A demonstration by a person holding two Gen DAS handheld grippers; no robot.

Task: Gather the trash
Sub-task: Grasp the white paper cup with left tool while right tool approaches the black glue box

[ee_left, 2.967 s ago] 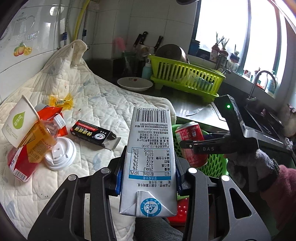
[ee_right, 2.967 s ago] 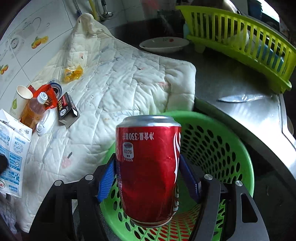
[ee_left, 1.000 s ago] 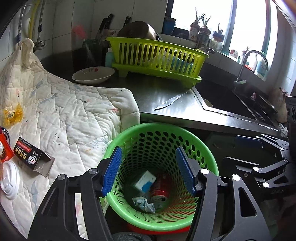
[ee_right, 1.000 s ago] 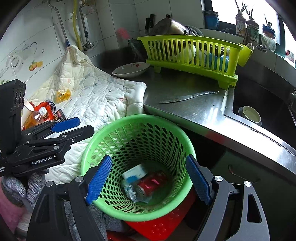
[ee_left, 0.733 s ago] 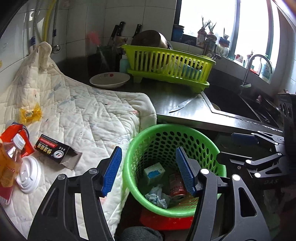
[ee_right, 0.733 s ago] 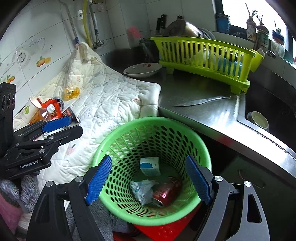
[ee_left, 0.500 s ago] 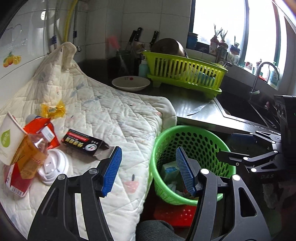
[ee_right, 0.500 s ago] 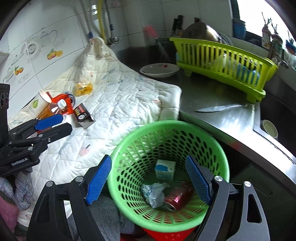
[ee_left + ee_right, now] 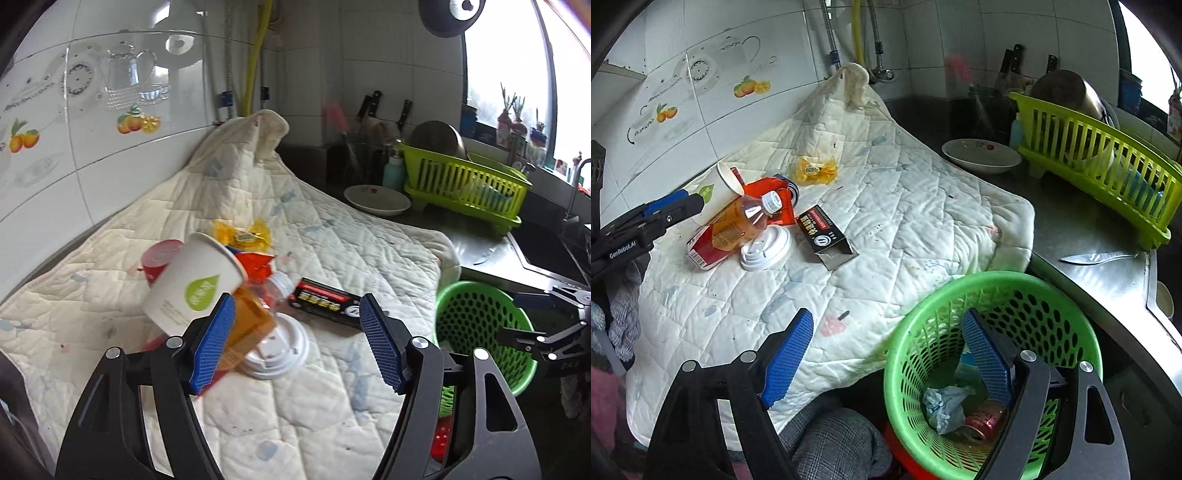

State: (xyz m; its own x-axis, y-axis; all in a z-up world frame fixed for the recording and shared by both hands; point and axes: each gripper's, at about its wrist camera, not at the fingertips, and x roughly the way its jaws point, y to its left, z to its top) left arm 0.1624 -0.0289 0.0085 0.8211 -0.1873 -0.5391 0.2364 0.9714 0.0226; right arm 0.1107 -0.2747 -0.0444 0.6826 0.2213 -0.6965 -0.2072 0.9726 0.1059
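Note:
Trash lies on a white quilted cloth (image 9: 332,236): a paper cup (image 9: 192,284), an orange drink bottle (image 9: 251,317), a white lid (image 9: 277,349), a black carton (image 9: 328,302), a yellow wrapper (image 9: 243,232) and red packaging. My left gripper (image 9: 295,343) is open and empty, just in front of the bottle and lid. My right gripper (image 9: 886,362) is open and empty above the edge of the green basket (image 9: 960,295), which holds a red can (image 9: 979,422), crumpled tissue (image 9: 942,406) and a milk carton. The same pile shows in the right wrist view, with the bottle (image 9: 738,221) and black carton (image 9: 822,232).
A lime dish rack (image 9: 465,184) and a white bowl (image 9: 376,195) stand at the back of the steel counter. A knife (image 9: 1097,256) lies near the sink edge. Tiled wall on the left. The person's knee (image 9: 831,443) is below the cloth.
Both grippers released the milk carton and the can into the basket. Since then both have swung left, the left one now close to the trash pile on the cloth.

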